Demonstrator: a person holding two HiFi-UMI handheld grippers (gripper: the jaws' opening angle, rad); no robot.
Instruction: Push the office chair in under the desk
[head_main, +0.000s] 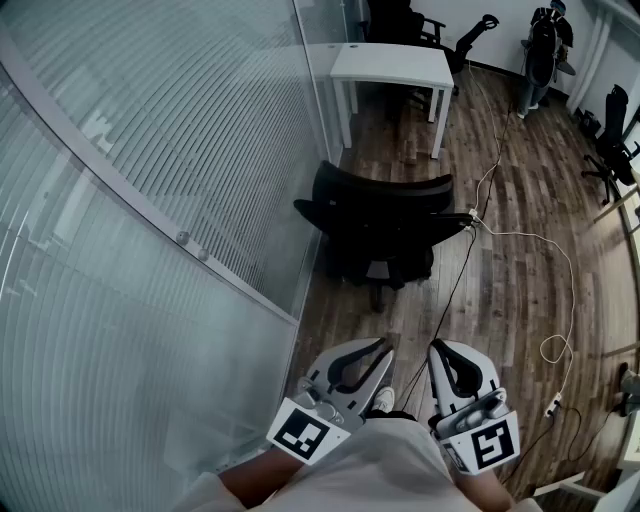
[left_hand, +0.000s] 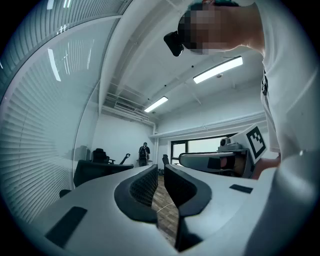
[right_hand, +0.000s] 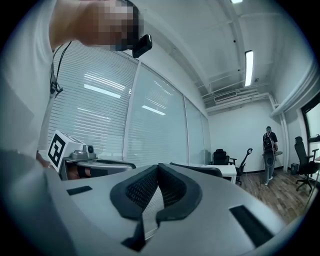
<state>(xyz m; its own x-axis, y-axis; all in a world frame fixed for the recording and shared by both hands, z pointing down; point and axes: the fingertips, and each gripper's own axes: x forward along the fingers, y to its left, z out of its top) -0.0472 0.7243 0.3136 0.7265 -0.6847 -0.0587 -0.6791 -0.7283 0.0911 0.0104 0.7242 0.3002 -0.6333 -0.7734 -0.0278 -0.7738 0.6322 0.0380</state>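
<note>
Pose: my left gripper and right gripper level, side by side, near the office chair, not touching it.
Left fingers: slightly apart, empty.
Right fingers: closed, empty.
Chair: backrest toward me, facing the white counter, apart from it.

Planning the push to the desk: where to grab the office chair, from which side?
Top rim of the backrest, from the near side. The office chair stands between the person and the white desk, back apparently toward the person, so that wide curved rim is nearest and a push there heads deskward. Armrests jut sideways and would likely swivel it.
</note>
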